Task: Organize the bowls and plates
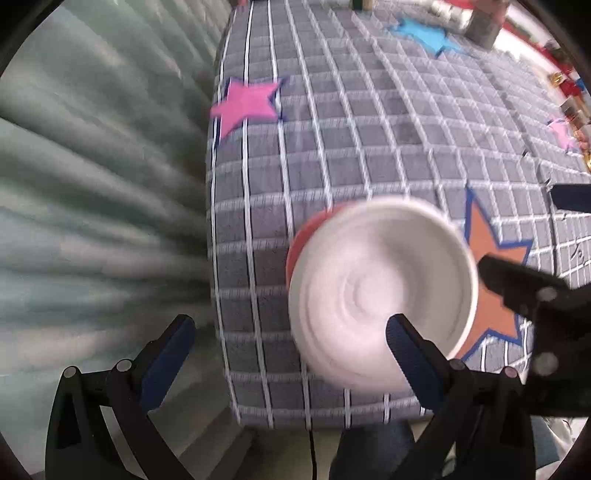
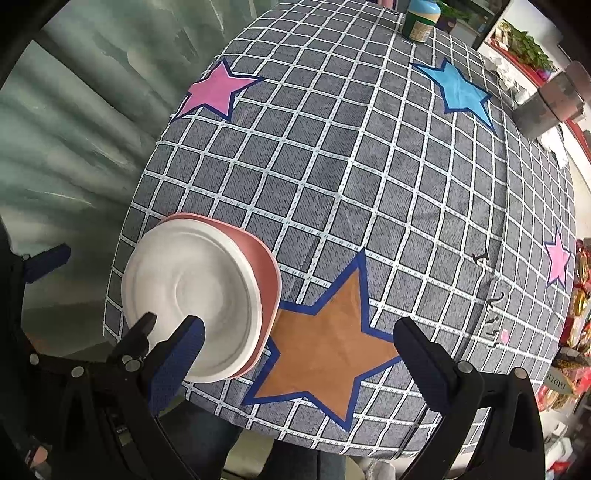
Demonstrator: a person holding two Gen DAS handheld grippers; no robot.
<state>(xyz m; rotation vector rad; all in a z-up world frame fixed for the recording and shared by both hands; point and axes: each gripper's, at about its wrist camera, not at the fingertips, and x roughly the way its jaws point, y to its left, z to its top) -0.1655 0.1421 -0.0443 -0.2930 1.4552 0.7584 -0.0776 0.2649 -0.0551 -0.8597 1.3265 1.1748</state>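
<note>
At the left lies a pale green corrugated wall (image 2: 74, 122), beside the table's edge. The left gripper (image 1: 291, 338) hangs at the table's near-left corner with its jaws wide apart, gripping nothing; its left finger is off the table, while its right fingertip (image 1: 400, 328) overlaps the white plate (image 2: 192, 295) in the left wrist view, whether touching it I cannot tell. The plate sits nested on a pink plate (image 2: 264, 269) on the grey checked tablecloth (image 2: 332, 177), just left of the orange star (image 2: 328, 339). The right gripper (image 2: 301, 338) hovers over that star, jaws wide apart and empty, the stack just beside its left finger. Farther back are a pink star (image 2: 216, 90), a blue star (image 2: 460, 90) and a green bottle (image 2: 419, 20).
</note>
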